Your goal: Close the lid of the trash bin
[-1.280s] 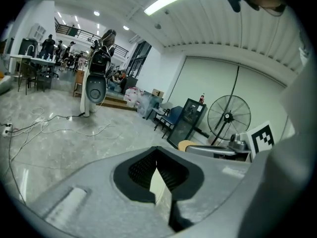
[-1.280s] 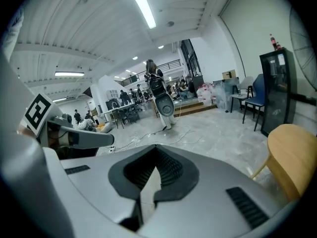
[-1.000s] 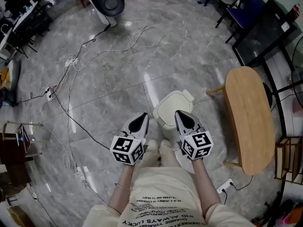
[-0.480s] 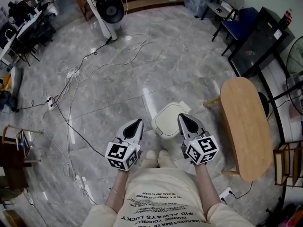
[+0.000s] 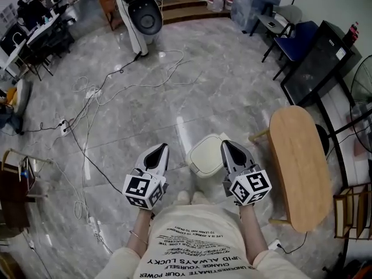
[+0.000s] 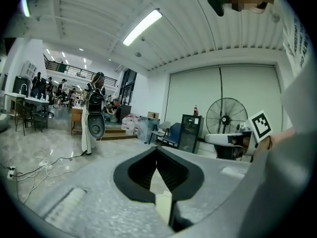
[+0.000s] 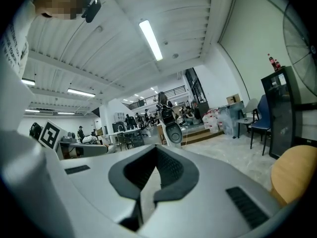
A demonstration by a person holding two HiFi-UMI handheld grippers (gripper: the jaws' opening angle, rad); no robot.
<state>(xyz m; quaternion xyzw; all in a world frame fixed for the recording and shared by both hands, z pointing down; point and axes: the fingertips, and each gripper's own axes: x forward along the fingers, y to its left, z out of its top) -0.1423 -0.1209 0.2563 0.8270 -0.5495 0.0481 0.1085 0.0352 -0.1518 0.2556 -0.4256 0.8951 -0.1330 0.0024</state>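
Note:
The trash bin (image 5: 206, 156) is a small cream-white bin on the grey marble floor, just ahead of the person's feet, and its lid lies flat on top. In the head view my left gripper (image 5: 161, 148) hangs in the air to the bin's left and my right gripper (image 5: 225, 145) to its right. Both are above the bin and touch nothing. In the left gripper view the left gripper (image 6: 156, 151) has its jaws together with nothing between them. The right gripper (image 7: 155, 148) is shut and empty too. Both gripper views look level across the room, so the bin is not in them.
An oval wooden table (image 5: 299, 161) stands close on the right. Loose cables (image 5: 87, 115) and a power strip trail over the floor at the left. A white stand with a round black head (image 5: 142, 13), a blue chair (image 5: 296, 16) and a black cabinet (image 5: 319, 54) stand further off.
Both grippers have risen and drawn away from the bin, which now looks smaller and lower in the head view. The jaws stay shut and the lid stays down.

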